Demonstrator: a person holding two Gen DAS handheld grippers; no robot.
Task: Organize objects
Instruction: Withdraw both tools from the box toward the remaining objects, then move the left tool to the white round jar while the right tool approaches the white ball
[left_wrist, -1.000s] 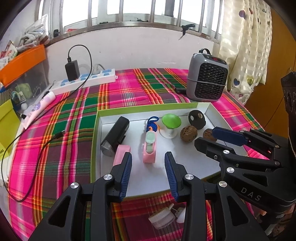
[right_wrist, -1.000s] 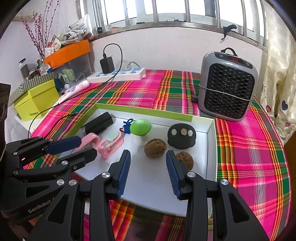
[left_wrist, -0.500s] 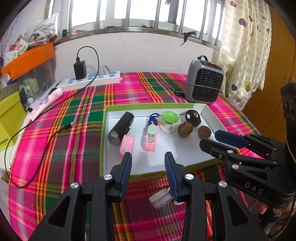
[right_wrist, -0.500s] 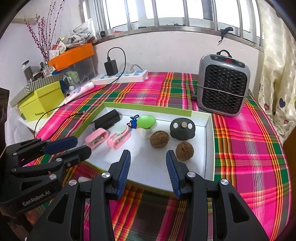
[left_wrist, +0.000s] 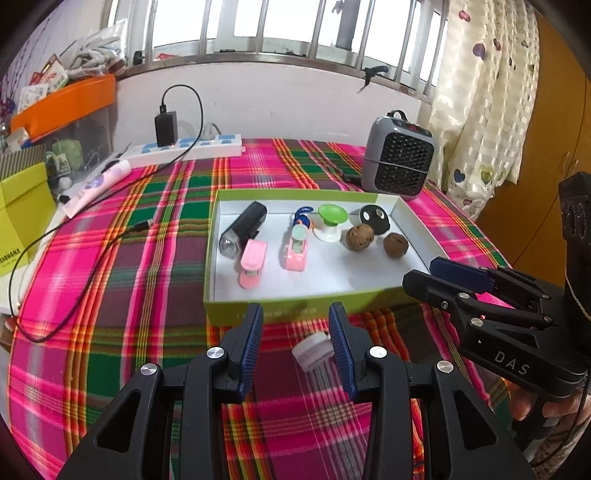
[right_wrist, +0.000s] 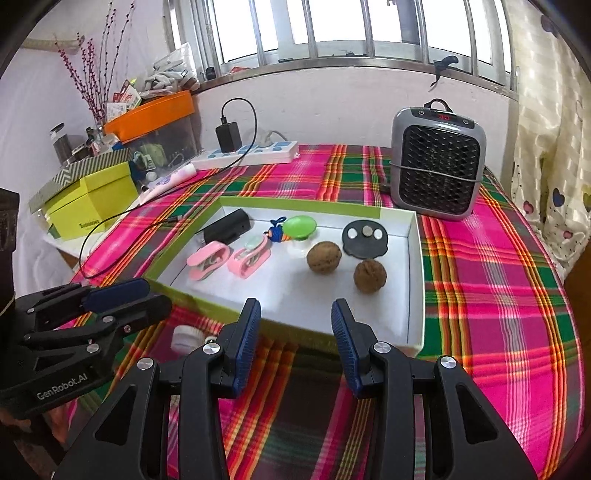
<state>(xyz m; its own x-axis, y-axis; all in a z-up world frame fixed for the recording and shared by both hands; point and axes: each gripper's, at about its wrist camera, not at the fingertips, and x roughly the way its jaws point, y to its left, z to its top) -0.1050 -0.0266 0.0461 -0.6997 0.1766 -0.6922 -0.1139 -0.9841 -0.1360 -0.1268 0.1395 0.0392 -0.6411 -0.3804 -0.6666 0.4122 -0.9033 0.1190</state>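
Just outside tray on tabletop: small white jar, tipped, between wide empty jaws of left gripper, lined up for pickup. Right gripper wide, empty, near tray front.

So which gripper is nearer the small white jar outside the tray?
Left. The left gripper hangs right over the small white jar; the right gripper is off to its right, by the tray.

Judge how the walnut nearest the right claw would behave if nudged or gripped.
The walnut looks round, so a nudge would probably roll it across the smooth tray floor. Its ridged shell likely gives the pads some bite, though the curved sides might squirt out of an off-centre pinch.
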